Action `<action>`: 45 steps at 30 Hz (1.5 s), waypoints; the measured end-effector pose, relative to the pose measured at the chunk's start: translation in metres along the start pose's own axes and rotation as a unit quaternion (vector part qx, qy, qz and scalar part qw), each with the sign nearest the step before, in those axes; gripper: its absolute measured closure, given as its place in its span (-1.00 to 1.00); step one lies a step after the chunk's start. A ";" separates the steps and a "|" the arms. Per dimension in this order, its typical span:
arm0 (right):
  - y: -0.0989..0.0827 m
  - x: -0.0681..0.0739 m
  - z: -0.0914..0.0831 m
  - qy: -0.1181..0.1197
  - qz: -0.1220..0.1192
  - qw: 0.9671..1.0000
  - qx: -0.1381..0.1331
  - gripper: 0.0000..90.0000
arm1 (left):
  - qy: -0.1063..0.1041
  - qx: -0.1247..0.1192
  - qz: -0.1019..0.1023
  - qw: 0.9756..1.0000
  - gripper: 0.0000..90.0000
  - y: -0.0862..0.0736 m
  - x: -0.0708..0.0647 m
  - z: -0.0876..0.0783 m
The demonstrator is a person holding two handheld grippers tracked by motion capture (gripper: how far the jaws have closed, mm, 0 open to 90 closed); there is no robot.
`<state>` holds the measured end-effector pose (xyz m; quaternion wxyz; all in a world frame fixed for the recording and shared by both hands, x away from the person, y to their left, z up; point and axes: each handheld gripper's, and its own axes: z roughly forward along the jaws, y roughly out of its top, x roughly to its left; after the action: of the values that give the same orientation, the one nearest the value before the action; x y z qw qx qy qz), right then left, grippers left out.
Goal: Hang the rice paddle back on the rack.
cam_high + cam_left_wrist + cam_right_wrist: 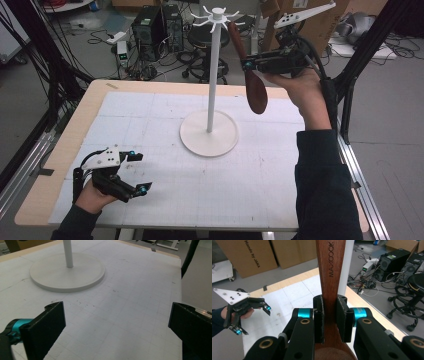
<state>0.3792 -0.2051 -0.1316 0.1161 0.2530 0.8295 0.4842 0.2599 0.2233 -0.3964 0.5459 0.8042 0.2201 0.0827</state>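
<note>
White stand [214,75]: pole top and hook arms cut off in both gripper views. Wooden spoon [248,67]: dark brown, "MAXCOOK" on handle, held high beside stand top, bowl down, handle end cut off in right gripper view. Right gripper [248,64]: jaws clamped on spoon handle. Left gripper [140,172]: jaws wide apart, nothing between, low over table [150,87].

Wooden table [75,125]; white gridded mat [165,185] covers its top; white stand's round base [208,134] on mat.
</note>
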 end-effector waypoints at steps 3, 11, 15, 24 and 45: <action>0.000 -0.001 0.001 0.000 0.003 1.000 0.002 0.74 | 0.001 0.000 0.000 1.000 -0.96 0.000 0.000 0.000; -0.001 -0.008 0.006 0.002 0.010 1.000 -0.002 0.74 | -0.001 -0.002 -0.001 1.000 -0.96 0.000 0.001 -0.001; -0.002 -0.009 0.008 0.000 0.010 1.000 -0.001 0.74 | -0.001 -0.004 -0.003 1.000 -0.96 0.000 0.001 -0.001; -0.002 -0.011 0.013 -0.003 0.010 1.000 -0.004 0.74 | -0.004 -0.006 -0.002 1.000 -0.96 0.002 0.000 -0.002; -0.003 -0.013 0.025 -0.004 0.006 1.000 0.002 0.64 | -0.002 -0.010 0.001 1.000 -0.96 0.002 -0.001 -0.004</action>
<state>0.4002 -0.1943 -0.1477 0.1157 0.2604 0.8285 0.4821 0.2582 0.2257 -0.3928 0.5544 0.7990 0.2173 0.0836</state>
